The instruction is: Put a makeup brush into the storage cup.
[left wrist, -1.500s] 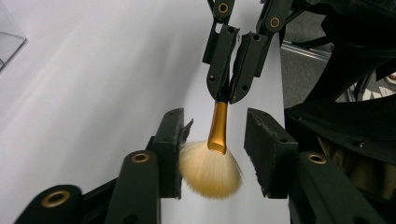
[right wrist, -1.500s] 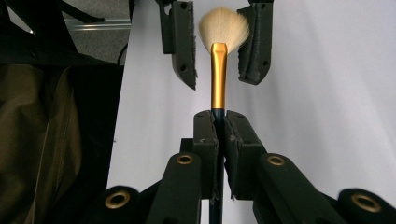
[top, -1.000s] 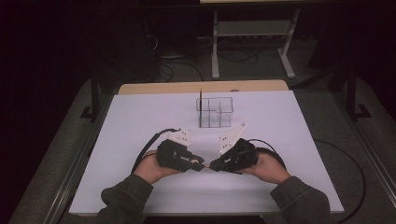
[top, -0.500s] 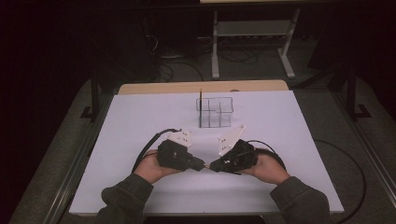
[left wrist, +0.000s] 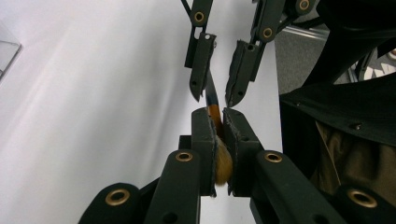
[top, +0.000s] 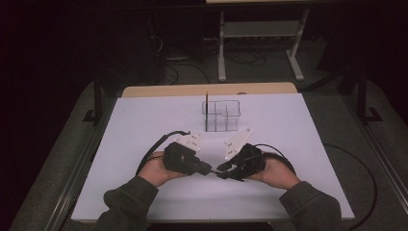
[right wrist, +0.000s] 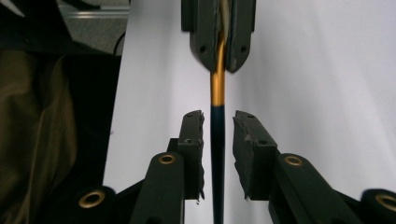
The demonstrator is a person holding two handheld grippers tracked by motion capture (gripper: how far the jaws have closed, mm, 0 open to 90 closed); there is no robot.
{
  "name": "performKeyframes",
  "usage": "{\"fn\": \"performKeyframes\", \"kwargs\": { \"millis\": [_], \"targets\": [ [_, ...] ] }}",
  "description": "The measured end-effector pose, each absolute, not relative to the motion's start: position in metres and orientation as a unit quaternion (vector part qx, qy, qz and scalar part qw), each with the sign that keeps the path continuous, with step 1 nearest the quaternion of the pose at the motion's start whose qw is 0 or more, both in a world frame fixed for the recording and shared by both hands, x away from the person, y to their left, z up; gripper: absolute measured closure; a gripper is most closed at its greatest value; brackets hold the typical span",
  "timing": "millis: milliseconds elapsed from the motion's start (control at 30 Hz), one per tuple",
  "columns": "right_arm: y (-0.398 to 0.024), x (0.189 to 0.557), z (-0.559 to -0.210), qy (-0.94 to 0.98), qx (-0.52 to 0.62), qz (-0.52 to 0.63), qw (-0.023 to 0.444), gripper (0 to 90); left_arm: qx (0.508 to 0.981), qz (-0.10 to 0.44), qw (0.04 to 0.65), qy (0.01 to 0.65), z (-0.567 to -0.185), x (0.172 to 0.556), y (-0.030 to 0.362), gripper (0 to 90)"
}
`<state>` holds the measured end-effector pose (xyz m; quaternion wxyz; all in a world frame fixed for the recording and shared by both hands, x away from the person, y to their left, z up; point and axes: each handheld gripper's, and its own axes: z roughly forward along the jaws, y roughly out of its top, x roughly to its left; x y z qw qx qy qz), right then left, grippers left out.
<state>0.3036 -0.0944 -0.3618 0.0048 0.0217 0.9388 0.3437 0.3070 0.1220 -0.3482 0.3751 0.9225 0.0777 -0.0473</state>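
The paintbrush (right wrist: 217, 116) hangs above the white table (top: 298, 144) at about six o'clock from the clear organizer (top: 221, 115), bridging the two grippers nose to nose. The left gripper (left wrist: 215, 116) is clamped on the brush's gold ferrule and bristle end, pads pressed tight; the right gripper (right wrist: 218, 122) has just been opening, its jaws now apart with the dark handle between them, no pad pressing on it. This looks like a hand-over to the left. To do it well, the right jaws should spread enough to clear the handle on both sides, then back straight off toward three o'clock along the handle's line, while the left hand keeps level.
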Motion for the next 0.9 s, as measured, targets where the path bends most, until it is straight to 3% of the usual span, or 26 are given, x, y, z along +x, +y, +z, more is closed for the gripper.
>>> {"fn": "performKeyframes", "kwargs": {
  "millis": [233, 900],
  "targets": [
    [-0.091, 0.304, -0.356, 0.943, 0.025, 0.332, 0.005, 72.9, 0.925, -0.042, 0.37, 0.073, -0.341, 0.307, 0.12, 84.0],
    [-0.078, 0.306, -0.359, 0.952, 0.005, 0.307, -0.003, 82.9, 0.932, -0.042, 0.356, 0.064, -0.339, 0.306, 0.113, 83.1]
  ]
}}
